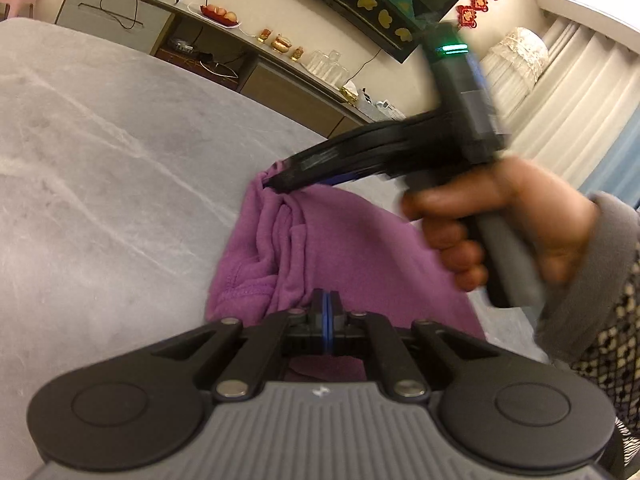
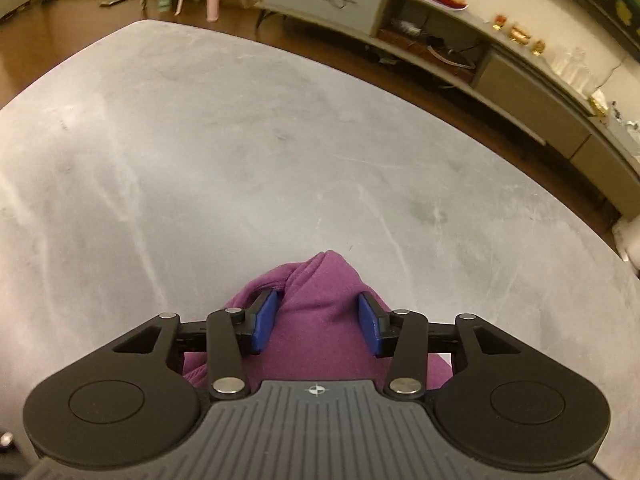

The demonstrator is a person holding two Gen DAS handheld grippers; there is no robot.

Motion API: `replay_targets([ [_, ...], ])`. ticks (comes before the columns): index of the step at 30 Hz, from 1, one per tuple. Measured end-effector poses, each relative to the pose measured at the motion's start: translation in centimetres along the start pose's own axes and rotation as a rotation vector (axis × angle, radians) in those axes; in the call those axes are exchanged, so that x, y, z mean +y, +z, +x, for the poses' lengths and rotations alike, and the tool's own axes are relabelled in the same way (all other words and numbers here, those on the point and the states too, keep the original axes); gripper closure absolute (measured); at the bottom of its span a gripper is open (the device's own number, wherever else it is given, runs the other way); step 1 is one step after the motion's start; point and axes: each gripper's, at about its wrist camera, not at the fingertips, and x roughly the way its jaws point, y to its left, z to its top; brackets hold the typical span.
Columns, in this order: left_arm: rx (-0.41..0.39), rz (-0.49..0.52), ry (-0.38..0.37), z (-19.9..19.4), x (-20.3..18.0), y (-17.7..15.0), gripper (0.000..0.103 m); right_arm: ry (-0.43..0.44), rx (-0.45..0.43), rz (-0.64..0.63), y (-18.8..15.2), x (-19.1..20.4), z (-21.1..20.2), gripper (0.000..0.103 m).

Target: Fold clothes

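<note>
Purple garment (image 1: 340, 248) bears no readable label; left tongs (image 1: 327, 312) pinch it, right tongs (image 2: 318, 322) straddle it agape.

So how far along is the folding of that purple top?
Partly done: the purple garment lies bunched and doubled over on the grey table, not yet a neat fold. In hand: the left gripper is shut on its near edge, while the right gripper straddles the far corner, pads apart. Flattening and final folds remain.
</note>
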Motion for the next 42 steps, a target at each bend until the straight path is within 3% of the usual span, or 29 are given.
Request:
replay_targets([
  [2, -0.041, -0.007, 0.012, -0.6, 0.0, 0.2, 0.099, 0.033, -0.139, 0.079, -2.3, -0.8, -4.9, 0.057],
  [5, -0.108, -0.016, 0.035, -1.7, -0.1, 0.6, 0.083, 0.075, -0.285, 0.094, -8.8, -0.4, -12.0, 0.057],
  [6, -0.109, -0.019, 0.049, -1.6, 0.0, 0.6, 0.082, 0.094, -0.309, 0.089, -11.2, -0.1, -13.6, 0.057],
  [9, -0.075, -0.03, 0.079, -0.7, 0.4, 0.2, 0.082, 0.164, -0.27, 0.029, -17.6, 1.6, -13.9, 0.058],
  [12, -0.044, -0.006, 0.077, -0.2, -0.5, -0.5, 0.08, 0.094, -0.218, -0.039, -21.2, 1.4, -11.1, 0.058],
  [16, 0.005, 0.11, 0.118, 0.7, -3.6, -1.8, 0.078, 0.016, -0.221, 0.091, -21.6, -3.5, -9.7, 0.058],
  [18, -0.01, 0.141, 0.161, 0.7, -4.8, -2.1, 0.078, 0.061, -0.193, 0.156, -21.8, -5.5, -9.6, 0.057],
  [21, -0.064, 0.174, 0.174, -1.4, -6.4, -1.2, 0.079, 0.142, -0.258, 0.23, -22.2, -7.1, -12.3, 0.058],
  [23, -0.088, 0.214, 0.162, -1.9, -7.8, 1.1, 0.079, 0.164, -0.306, 0.281, -21.9, -8.5, -13.2, 0.058],
  [25, -0.101, 0.255, 0.165, -1.5, -9.1, 3.7, 0.079, 0.142, -0.326, 0.282, -20.7, -9.4, -13.0, 0.058],
  [27, -0.061, 0.281, 0.153, 0.5, -9.4, 5.8, 0.077, 0.104, -0.33, 0.26, -18.9, -9.8, -11.7, 0.058],
  [29, -0.016, 0.294, 0.188, 3.7, -8.4, 7.3, 0.078, 0.102, -0.322, 0.232, -17.2, -10.1, -10.2, 0.058],
  [32, 0.068, 0.282, 0.277, 8.0, -6.0, 7.4, 0.077, 0.091, -0.263, 0.184, -15.3, -10.8, -6.6, 0.058],
  [33, 0.073, 0.259, 0.279, 8.6, -5.2, 7.1, 0.07, 0.083, -0.233, 0.166, -14.7, -11.1, -5.1, 0.058],
  [34, 0.072, 0.231, 0.272, 8.9, -4.4, 6.7, 0.07, 0.081, -0.214, 0.148, -14.6, -11.2, -4.0, 0.058],
  [38, 0.045, 0.198, 0.256, 6.6, -4.7, 7.1, 0.073, 0.106, -0.213, 0.118, -14.8, -11.9, -3.3, 0.058],
  [42, 0.023, 0.289, 0.174, 3.0, -8.1, 6.1, 0.072, 0.171, -0.302, 0.137, -17.7, -12.7, -8.4, 0.058],
])
